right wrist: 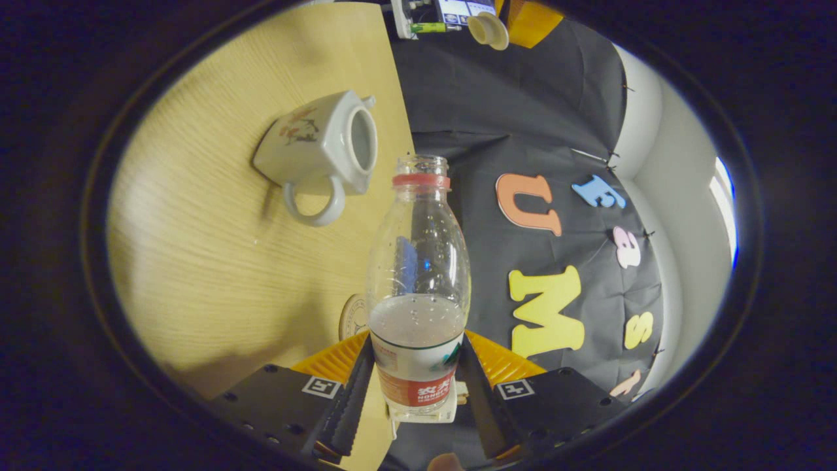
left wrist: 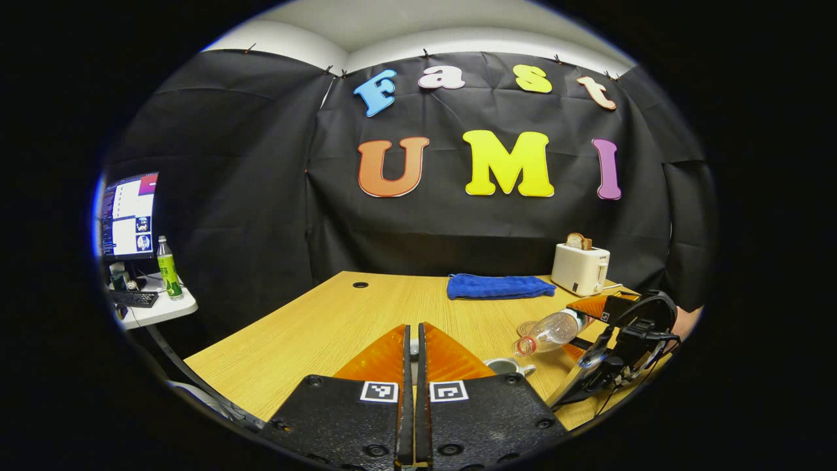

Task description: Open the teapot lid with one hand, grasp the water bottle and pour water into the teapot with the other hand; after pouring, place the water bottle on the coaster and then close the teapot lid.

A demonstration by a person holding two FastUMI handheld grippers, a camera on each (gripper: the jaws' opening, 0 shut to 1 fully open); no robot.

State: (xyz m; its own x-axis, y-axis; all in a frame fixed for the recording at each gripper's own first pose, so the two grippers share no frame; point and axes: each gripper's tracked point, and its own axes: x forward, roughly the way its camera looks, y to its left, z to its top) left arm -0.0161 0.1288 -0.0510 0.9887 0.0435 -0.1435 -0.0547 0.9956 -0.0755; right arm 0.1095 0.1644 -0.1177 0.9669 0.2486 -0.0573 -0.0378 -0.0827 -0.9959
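Note:
My left gripper point(left wrist: 412, 328) is shut, with a bit of the white teapot lid point(right wrist: 488, 29) showing in the slit between its fingers. In the right gripper view the lid hangs up high beside the left gripper's finger point(right wrist: 526, 18). The white teapot point(right wrist: 320, 147) stands lidless on the wooden table point(right wrist: 196, 261), and its rim point(left wrist: 505, 366) shows just right of my left fingers. My right gripper point(right wrist: 416, 340) is shut on the clear water bottle point(right wrist: 418, 261), which is uncapped and part full. The bottle point(left wrist: 549, 330) is tilted, mouth toward the teapot. A round coaster point(right wrist: 353, 317) lies behind the bottle.
A white toaster point(left wrist: 580, 268) holding bread and a folded blue towel point(left wrist: 500, 286) sit at the table's far edge. A side table at the left carries a monitor point(left wrist: 129, 216), a keyboard and a green bottle point(left wrist: 169, 268). A hand point(left wrist: 683, 322) holds the right gripper.

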